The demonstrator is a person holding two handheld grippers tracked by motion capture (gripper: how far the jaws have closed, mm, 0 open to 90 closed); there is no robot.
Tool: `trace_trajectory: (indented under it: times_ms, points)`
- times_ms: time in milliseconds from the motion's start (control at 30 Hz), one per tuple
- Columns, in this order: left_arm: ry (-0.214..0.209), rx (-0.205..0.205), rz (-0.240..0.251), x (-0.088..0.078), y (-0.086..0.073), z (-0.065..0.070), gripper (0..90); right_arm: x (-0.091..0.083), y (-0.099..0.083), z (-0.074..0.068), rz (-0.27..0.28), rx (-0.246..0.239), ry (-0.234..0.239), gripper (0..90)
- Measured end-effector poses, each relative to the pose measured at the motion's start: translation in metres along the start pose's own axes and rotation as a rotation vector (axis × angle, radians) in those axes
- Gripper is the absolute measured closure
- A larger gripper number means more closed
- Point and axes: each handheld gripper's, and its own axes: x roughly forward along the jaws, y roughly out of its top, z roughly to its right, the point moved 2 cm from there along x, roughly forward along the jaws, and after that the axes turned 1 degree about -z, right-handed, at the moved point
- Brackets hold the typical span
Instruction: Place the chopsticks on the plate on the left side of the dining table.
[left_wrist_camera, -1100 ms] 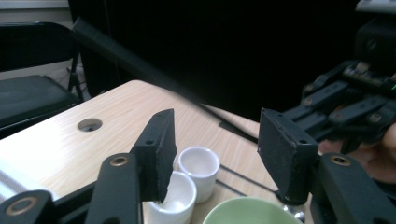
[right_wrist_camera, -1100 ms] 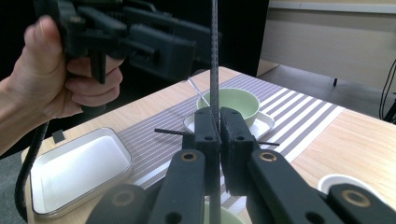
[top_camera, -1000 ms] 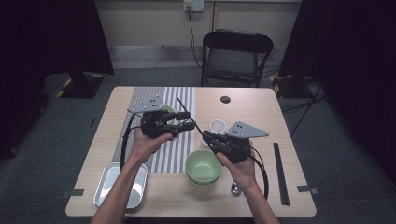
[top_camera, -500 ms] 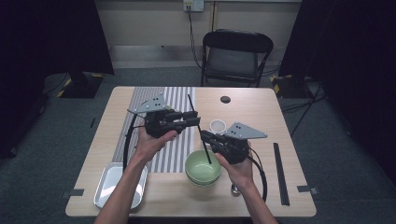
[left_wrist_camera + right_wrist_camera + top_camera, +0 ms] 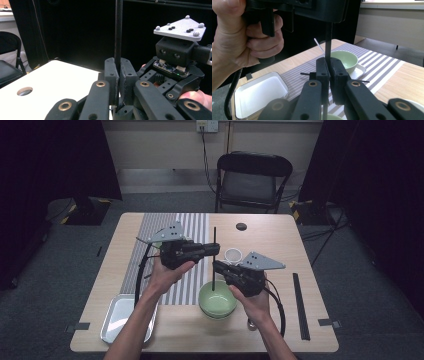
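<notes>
A thin black stick (image 5: 215, 237) stands upright over the green bowl (image 5: 217, 300), and both grippers grip it. My left gripper (image 5: 214, 249) comes in from the left; its jaws have just been closing and now press on the stick (image 5: 118, 37) high up. In the left gripper view, that gripper (image 5: 118, 66) is clamped around the stick. My right gripper (image 5: 216, 266) is shut on the same stick (image 5: 328, 42) lower down. In its own view, the right gripper (image 5: 329, 63) has the left hand (image 5: 242, 37) close above it.
A striped mat (image 5: 192, 227) runs down the table. On it stands a second green bowl (image 5: 344, 60). A metal tray (image 5: 117, 317) lies front left, a small white cup (image 5: 232, 254) sits mid-table, a black disc (image 5: 242, 226) lies far back, and a black stick (image 5: 300, 305) lies at the right.
The stick has swung from a lean to upright over the bowl. My left gripper has shifted right and closed on it. The right gripper has stayed put.
</notes>
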Motion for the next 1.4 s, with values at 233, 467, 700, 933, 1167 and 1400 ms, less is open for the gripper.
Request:
trace_trajectory:
  times_ms: [233,467,700,933,1167,1400]
  points:
    - [0.0,0.002,0.012,-0.006,0.005,0.0,86.3,0.003,-0.005,0.003,-0.007,0.001,0.022,78.5]
    - [0.047,0.009,0.03,-0.015,0.014,-0.003,86.3,0.017,-0.022,0.008,-0.059,0.004,0.066,80.3]
    - [0.045,-0.01,0.027,-0.015,0.008,-0.006,86.2,0.023,-0.027,0.006,-0.087,0.001,0.081,85.8]
    - [0.047,0.012,-0.019,-0.011,-0.001,-0.001,85.5,0.02,-0.02,0.004,-0.081,-0.013,0.074,86.1]
    - [0.022,-0.001,-0.033,-0.008,-0.013,0.001,84.4,0.016,-0.014,0.002,-0.078,-0.013,0.07,86.1]
    - [0.04,-0.003,-0.032,-0.01,-0.016,0.001,85.0,0.02,-0.017,0.0,-0.079,-0.012,0.077,85.4]
